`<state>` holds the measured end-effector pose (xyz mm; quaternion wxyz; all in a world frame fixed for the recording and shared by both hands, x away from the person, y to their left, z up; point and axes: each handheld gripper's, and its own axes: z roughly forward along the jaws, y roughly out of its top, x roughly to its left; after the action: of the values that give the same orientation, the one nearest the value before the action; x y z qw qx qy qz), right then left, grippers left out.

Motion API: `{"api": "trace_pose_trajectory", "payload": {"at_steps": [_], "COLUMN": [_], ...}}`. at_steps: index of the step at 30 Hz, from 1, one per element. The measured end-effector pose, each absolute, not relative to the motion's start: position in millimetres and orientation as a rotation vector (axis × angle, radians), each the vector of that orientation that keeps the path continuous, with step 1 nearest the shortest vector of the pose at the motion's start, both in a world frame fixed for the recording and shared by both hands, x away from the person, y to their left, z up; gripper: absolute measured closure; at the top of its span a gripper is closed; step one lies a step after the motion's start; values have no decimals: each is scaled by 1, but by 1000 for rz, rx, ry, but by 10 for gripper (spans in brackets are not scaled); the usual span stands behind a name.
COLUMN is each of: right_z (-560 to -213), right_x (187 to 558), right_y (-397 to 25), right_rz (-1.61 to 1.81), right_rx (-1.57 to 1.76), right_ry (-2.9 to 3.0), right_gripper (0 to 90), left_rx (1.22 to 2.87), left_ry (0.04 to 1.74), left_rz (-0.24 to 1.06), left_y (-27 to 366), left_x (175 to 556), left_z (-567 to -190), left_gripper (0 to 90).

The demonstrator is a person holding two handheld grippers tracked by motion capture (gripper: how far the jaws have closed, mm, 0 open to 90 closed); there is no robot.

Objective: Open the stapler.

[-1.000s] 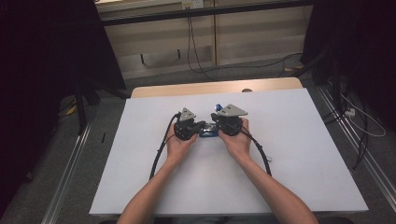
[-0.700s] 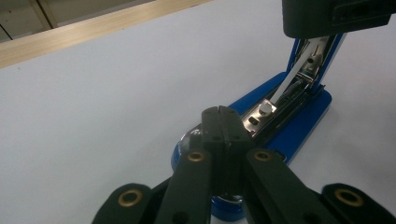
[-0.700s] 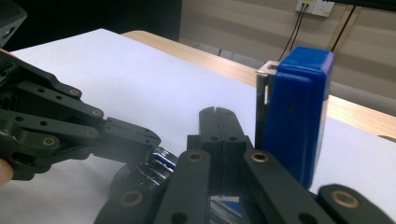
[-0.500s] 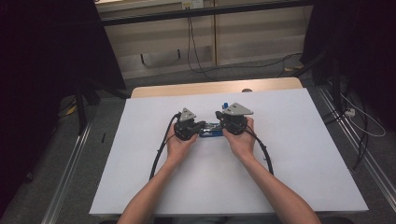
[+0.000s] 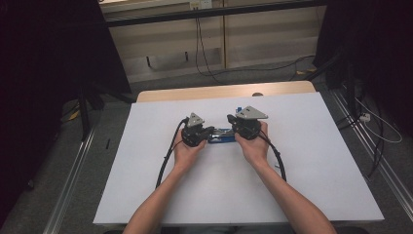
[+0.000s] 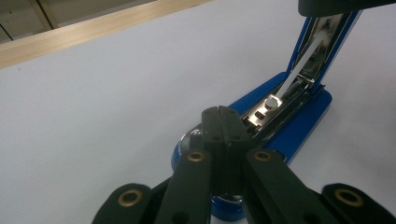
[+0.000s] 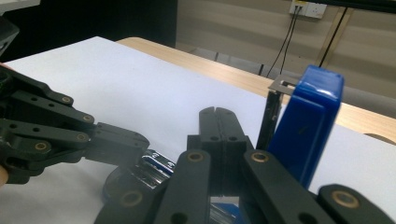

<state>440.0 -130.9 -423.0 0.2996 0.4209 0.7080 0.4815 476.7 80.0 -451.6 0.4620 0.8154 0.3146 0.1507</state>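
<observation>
Workpiece: blue plastic stapler with a bright metal staple channel [image 6: 285,116], lying on the white-covered surface [image 5: 311,185] between your two grippers.

Left gripper [image 6: 222,112]: its jaws are pressed together with no gap. They rest over the rounded rear end of the stapler base; whether they pin it down or only sit above it cannot be told.

Right gripper [image 7: 218,114]: its jaws also meet tip to tip, with nothing seen between them. The raised blue lid [image 7: 306,126] stands just to the right of the tips, close beside them; contact cannot be confirmed.

Key relation: from your left gripper, the stapler runs straight ahead and slightly right, its long axis pointing at your right gripper [image 5: 246,126]. From above, that axis lies along the line joining the two grippers, with the left gripper [image 5: 197,132] at one end and the right at the other.

Nearer hand: each hand covers one end. The right is nearer the hinged lid, the left nearer the base end.

Appearance: the lid is swung up steeply from the base, exposing the channel and a flat steel pusher strip [image 6: 306,51] that rises with it. The base lies flat.

Next move, as a judgement: any swing of the lid depends on the left gripper steadying the base along that axis.
</observation>
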Motion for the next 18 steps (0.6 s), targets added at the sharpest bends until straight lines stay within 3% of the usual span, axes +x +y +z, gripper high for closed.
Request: {"api": "trace_pose_trajectory", "payload": {"at_steps": [18], "right_z": [-421], "right_x": [438], "right_y": [-148], "right_rz": [1286], "right_rx": [1153], "right_ry": [1842], "right_gripper": [900], "left_rx": [2004], "left_ry": [773], "left_rz": [374], "left_y": [80], "left_x": [477], "left_z": [-452], "left_gripper": [900]}}
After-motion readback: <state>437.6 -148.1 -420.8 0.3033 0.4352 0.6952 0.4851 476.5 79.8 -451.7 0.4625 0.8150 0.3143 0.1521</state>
